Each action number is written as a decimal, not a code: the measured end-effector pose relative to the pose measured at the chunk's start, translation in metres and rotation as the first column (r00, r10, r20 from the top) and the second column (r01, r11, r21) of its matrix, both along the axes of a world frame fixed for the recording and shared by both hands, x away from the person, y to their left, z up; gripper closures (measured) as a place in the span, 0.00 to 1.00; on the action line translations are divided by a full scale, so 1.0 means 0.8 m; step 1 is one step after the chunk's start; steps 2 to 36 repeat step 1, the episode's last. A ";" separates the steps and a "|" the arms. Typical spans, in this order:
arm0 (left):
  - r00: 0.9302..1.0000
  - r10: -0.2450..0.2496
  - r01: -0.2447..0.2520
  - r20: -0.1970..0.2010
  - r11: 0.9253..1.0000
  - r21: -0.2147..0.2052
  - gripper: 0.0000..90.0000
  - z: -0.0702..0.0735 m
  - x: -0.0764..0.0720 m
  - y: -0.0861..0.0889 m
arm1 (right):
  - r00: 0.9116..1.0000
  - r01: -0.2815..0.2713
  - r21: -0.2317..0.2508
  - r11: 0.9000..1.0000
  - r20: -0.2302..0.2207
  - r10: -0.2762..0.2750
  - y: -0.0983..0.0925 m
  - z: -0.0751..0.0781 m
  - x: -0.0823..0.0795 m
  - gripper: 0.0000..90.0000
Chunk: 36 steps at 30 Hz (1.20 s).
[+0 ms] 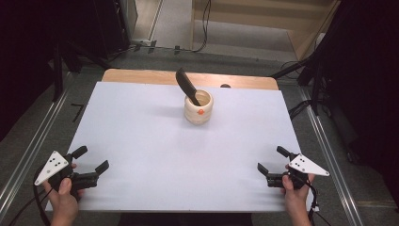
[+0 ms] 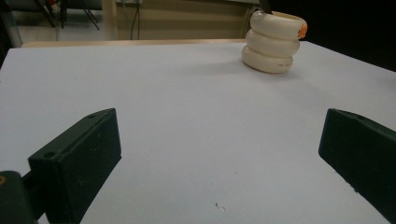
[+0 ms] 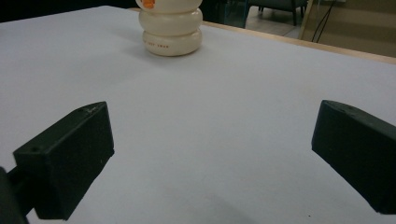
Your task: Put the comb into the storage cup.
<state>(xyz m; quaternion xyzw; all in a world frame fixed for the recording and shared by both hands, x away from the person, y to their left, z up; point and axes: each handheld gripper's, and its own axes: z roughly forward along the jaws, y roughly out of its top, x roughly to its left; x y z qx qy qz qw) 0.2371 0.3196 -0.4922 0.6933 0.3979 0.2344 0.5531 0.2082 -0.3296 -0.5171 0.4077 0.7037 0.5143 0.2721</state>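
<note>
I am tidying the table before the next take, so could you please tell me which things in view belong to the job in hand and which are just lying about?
In the job:
- cream ringed holder
- black tool standing tilted in it
- left gripper, open
- right gripper, open

Lying about:
- small dark object on the wooden table edge
- cables on the floor beyond the table

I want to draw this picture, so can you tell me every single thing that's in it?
Cup: one, cream, made of three stacked rings with a small orange spot, on the far middle of the table.
Black tool: one, standing in the cup, leaning left and away.
Table: one, white top with a wooden far edge.
Floor cables: a few, black, beyond the table.
Left tongs: one, black, open, near left corner.
Right tongs: one, black, open, near right corner.
Hands: two, holding the tongs.
</note>
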 end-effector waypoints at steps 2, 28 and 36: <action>1.000 -0.002 0.002 0.001 1.000 0.000 0.00 0.000 0.000 0.001 | 1.000 0.000 0.000 1.000 -0.001 0.000 0.000 0.000 0.000 0.00; 1.000 -0.002 0.002 0.001 1.000 0.000 0.00 0.000 0.000 0.001 | 1.000 0.000 0.000 1.000 -0.001 0.000 0.000 0.000 0.000 0.00; 1.000 -0.002 0.002 0.001 1.000 0.000 0.00 0.000 0.000 0.001 | 1.000 0.000 0.000 1.000 -0.001 0.000 0.000 0.000 0.000 0.00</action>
